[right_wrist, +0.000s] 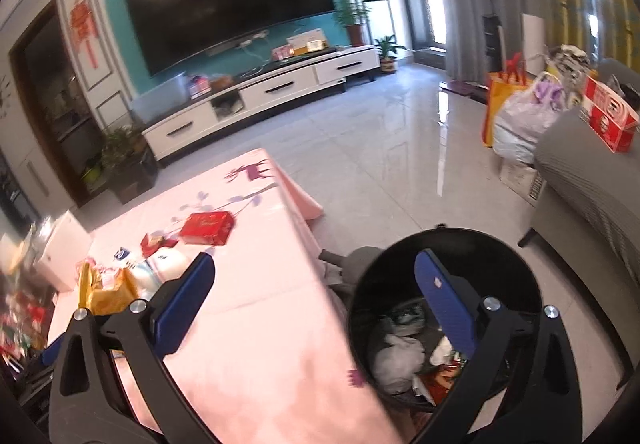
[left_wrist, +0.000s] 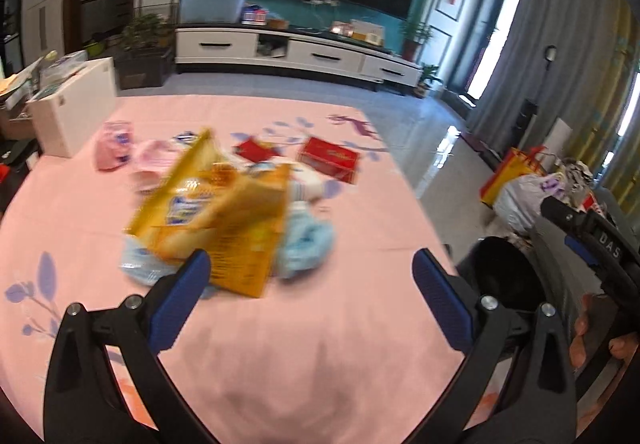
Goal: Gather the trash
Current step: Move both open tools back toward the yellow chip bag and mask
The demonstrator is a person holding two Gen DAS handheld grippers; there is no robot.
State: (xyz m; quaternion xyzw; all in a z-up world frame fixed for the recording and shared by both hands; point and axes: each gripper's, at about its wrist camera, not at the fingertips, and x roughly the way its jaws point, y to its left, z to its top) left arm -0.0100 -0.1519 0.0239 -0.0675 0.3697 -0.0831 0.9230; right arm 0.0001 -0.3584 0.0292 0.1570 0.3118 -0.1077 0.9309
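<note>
1. My left gripper (left_wrist: 311, 276) has matt black plastic arms, blue pads with a fine ribbed texture, and bright metal pivot pins.
2. My right gripper (right_wrist: 314, 286) looks the same: dull black plastic, textured blue pads, shiny pins.
3. The tablecloth (left_wrist: 312, 356) is soft pink cloth, matt, with printed lilac leaves.
4. The yellow bag (left_wrist: 216, 220) looks like glossy crinkled foil or plastic film; blur hides detail.
5. The red box (right_wrist: 208, 228) is smooth printed card with a slight sheen.
6. The bin (right_wrist: 492, 244) is smooth black plastic, faintly glossy inside.
7. The floor tiles (right_wrist: 400, 148) are polished and mirror-bright.
</note>
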